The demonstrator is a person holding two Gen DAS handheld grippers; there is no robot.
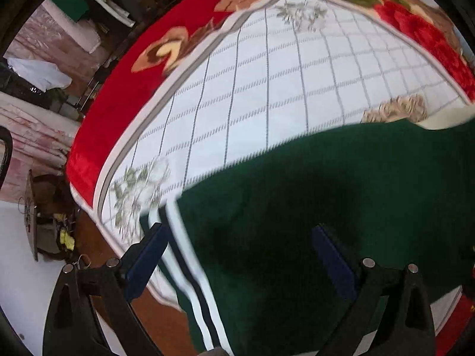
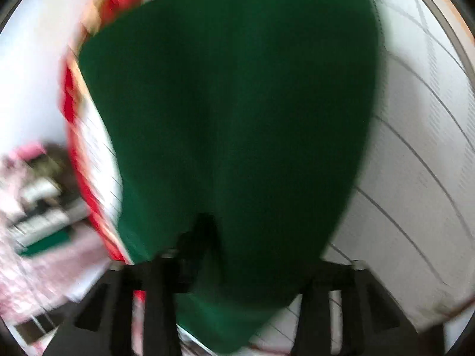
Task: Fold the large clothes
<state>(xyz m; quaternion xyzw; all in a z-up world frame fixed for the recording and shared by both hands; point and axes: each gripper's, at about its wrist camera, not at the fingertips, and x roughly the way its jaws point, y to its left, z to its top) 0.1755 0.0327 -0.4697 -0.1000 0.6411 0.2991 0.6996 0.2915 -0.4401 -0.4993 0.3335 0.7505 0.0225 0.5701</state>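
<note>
So I've got a big dark green garment on the bed, lying across the near part of a white checked quilt that sits on top of a red floral blanket. One end of it, the one with the white and dark stripes, hangs right at the near left edge of the quilt, partly over the side where the brown floor shows.

My left gripper has its fingers spread wide, the blue pads on either side of the striped end, nothing clamped between them as far as I can see. The left pad sits just beside the stripes, the other is over plain green cloth.

The right wrist view is a blurry mess. The green fabric fills most of it and runs down toward my right gripper, with a dark crease right at the fingers. Might be pinching a fold there, but honestly I cannot tell whether those fingers are closed or apart.

Progress-wise, I'd say early. The garment looks mostly spread out in one broad sheet, no neat stacked layers visible anywhere. So pretty much all the folding is still ahead.
</note>
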